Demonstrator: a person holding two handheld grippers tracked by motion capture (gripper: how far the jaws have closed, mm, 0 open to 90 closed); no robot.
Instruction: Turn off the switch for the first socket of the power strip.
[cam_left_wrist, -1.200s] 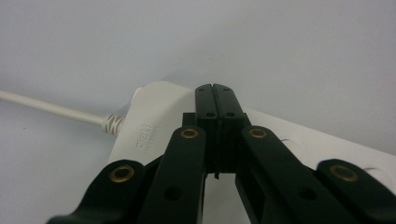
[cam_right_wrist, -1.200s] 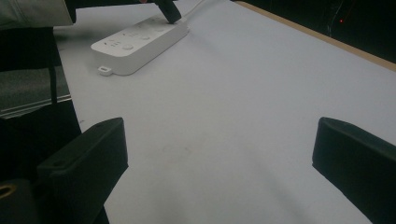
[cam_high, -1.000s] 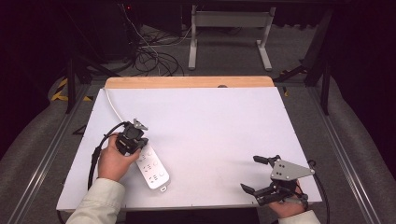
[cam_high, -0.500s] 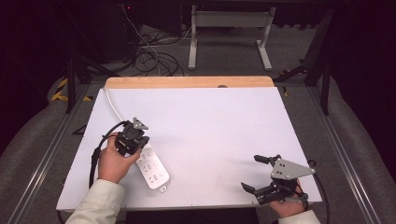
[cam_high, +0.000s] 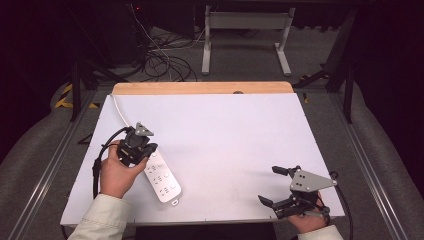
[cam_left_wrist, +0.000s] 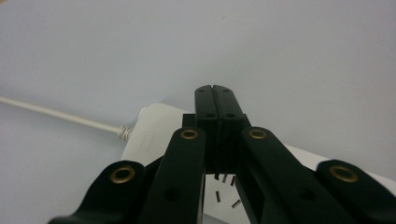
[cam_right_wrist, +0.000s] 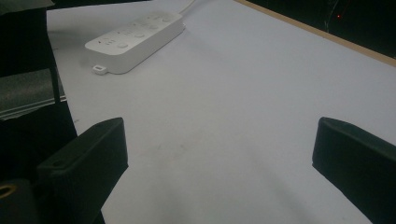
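This looks like a lab or test room. A white table (cam_high: 240, 125) stands on grey floor (cam_high: 380, 145) amid dark surroundings. Beyond its far edge lie tangled cables (cam_high: 165, 62) and a metal stand (cam_high: 245, 35).

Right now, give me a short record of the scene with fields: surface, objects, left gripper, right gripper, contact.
surface: white table top with a wooden strip along the far edge
objects: white power strip at the near left, its white cord running toward the far left corner
left gripper: jaws shut together, held over the cord end of the power strip
right gripper: jaws wide open, at the near right above bare table
contact: right gripper holds nothing; whether the left touches the strip cannot be told
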